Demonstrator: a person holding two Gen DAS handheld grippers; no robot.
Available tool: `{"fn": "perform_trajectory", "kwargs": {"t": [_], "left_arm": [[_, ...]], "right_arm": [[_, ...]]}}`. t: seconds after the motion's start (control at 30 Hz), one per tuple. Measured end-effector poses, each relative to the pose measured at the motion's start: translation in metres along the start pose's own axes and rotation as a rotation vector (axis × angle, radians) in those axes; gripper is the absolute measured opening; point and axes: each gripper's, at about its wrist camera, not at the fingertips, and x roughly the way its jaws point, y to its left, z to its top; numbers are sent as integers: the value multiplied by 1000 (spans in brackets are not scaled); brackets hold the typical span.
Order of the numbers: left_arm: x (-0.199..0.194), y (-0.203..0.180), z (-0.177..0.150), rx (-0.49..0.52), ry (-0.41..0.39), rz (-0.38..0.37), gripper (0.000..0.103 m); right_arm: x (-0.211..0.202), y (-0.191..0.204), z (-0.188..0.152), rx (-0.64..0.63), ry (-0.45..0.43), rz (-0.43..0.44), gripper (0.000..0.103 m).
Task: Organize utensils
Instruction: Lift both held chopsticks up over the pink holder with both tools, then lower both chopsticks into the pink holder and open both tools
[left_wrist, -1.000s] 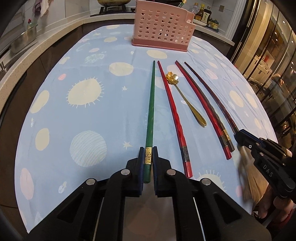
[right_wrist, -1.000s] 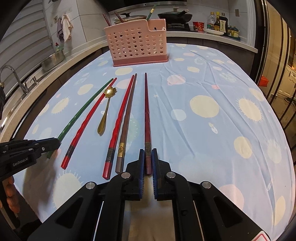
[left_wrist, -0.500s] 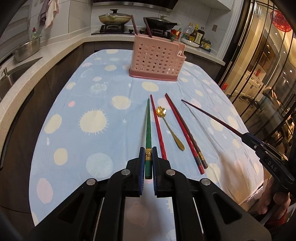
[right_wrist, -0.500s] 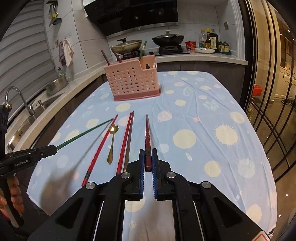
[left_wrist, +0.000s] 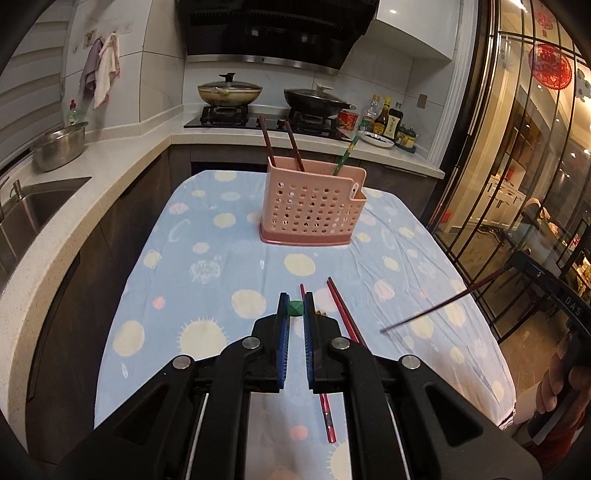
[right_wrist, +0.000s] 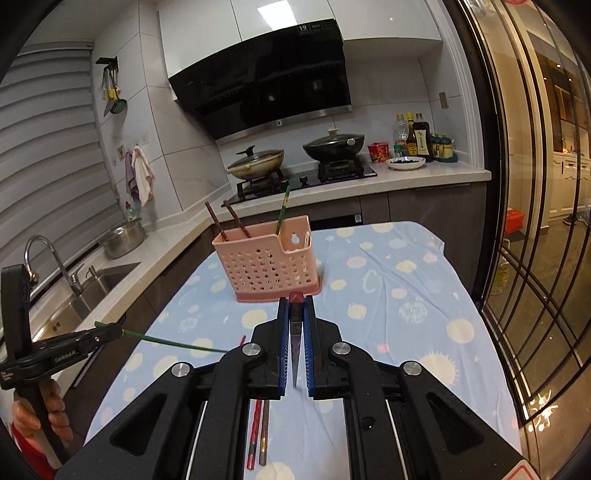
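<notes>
My left gripper (left_wrist: 295, 308) is shut on a green chopstick (left_wrist: 295, 308), held tip down above the table; the same chopstick shows in the right wrist view (right_wrist: 173, 343). My right gripper (right_wrist: 295, 306) is shut on a dark red chopstick (right_wrist: 296, 328), also raised; it slants in the air in the left wrist view (left_wrist: 439, 306). The pink perforated utensil holder (left_wrist: 312, 208) stands at the far end of the table with two dark chopsticks and one green one in it. Red chopsticks (left_wrist: 345, 314) lie on the cloth below my grippers.
A blue spotted cloth (left_wrist: 207, 266) covers the table. A counter with a sink (right_wrist: 92, 284) runs along the left. Pans sit on the stove (left_wrist: 269, 118) behind the holder. Glass doors (right_wrist: 535, 221) stand on the right.
Both grippers have risen from the table, each lifting its chopstick and tilting it steeply. The view now looks toward the holder and stove.
</notes>
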Motion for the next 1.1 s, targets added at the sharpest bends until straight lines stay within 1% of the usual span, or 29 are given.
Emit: {"fn": "perform_trajectory", "kwargs": {"t": [0.23, 0.4, 0.6, 0.83, 0.97, 1.1], "left_arm": [[2, 1, 40, 11, -55, 8, 7], [-2, -1, 78, 30, -122, 16, 7], [-8, -6, 130, 43, -214, 11, 7], [-10, -10, 199, 53, -313, -3, 7], [-3, -12, 233, 52, -346, 3, 7], [14, -13, 258, 56, -349, 10, 7]], "right_arm": [[8, 3, 39, -17, -63, 13, 7], [22, 8, 69, -19, -101, 26, 7], [42, 16, 111, -16, -151, 39, 7], [72, 26, 167, -18, -195, 26, 7], [93, 31, 192, -20, -211, 14, 7], [119, 35, 208, -27, -204, -4, 7]]}}
